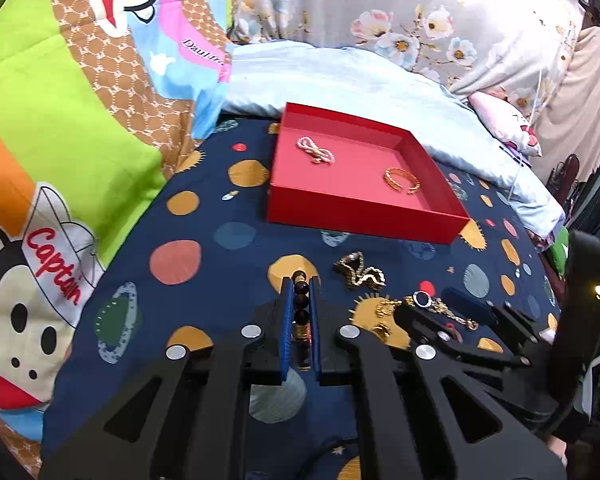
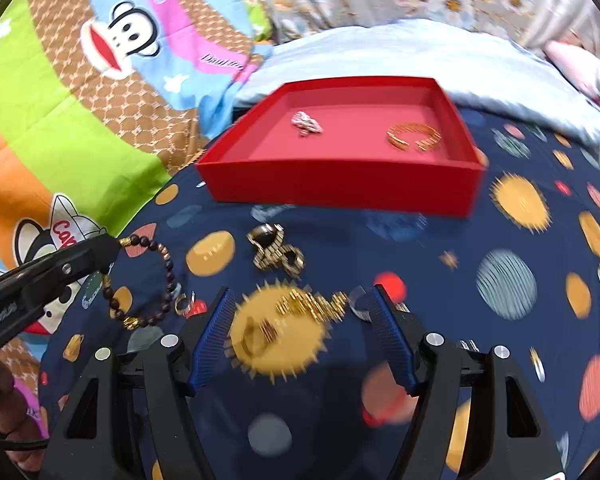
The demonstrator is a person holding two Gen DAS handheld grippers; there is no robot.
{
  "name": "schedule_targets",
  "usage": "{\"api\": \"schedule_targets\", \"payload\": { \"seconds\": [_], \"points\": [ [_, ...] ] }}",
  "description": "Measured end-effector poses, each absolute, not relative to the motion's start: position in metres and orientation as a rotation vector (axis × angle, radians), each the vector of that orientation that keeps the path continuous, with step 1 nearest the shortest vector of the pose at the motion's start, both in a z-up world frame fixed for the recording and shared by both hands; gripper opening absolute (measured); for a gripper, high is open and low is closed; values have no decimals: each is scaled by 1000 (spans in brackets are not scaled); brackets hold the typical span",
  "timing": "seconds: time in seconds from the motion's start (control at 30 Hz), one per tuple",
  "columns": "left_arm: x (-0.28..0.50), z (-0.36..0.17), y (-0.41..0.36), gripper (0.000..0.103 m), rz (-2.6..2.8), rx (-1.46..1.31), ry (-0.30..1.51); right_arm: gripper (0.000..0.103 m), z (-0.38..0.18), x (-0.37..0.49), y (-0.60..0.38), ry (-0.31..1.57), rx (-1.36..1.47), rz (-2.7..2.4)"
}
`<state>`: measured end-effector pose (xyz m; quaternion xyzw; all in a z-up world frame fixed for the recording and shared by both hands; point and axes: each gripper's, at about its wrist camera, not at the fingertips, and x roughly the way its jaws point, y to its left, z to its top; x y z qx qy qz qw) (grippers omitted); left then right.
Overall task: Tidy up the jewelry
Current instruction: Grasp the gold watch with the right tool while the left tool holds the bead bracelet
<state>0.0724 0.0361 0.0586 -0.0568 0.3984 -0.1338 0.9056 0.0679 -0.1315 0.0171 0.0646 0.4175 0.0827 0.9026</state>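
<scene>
My left gripper is shut on a dark beaded bracelet, which hangs from it above the navy cloth; in the right wrist view the bracelet dangles in a loop from that gripper. My right gripper stands open over a gold chain lying on the cloth; in the left wrist view it stands just right of the left one. A red tray holds a pearl piece and a gold bangle. A gold folded bracelet lies before the tray.
A ring and small gold pieces lie near the right gripper. A gold ring sits under the hanging bracelet. A pale blue blanket bunches behind the tray, a cartoon bedsheet lies left. A person's hand shows at lower left.
</scene>
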Motion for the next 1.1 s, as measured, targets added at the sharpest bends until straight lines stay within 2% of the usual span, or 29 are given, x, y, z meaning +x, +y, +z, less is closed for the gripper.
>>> {"api": "schedule_targets", "payload": {
  "seconds": [0.37,0.53,0.7,0.93,1.1],
  "points": [
    [80,59,50,7,-254,-117,816,65,7,121,-106,894,92,216],
    [81,58,51,7,-255,-119,819,41,-1,130,-99,928,72,230],
    [83,56,52,7,-254,-122,825,25,-7,132,-97,941,55,234],
    [85,56,51,7,-251,-115,833,25,-3,128,-98,927,60,237],
    [87,64,49,7,-261,-99,813,25,20,111,-110,873,97,241]
  ]
}}
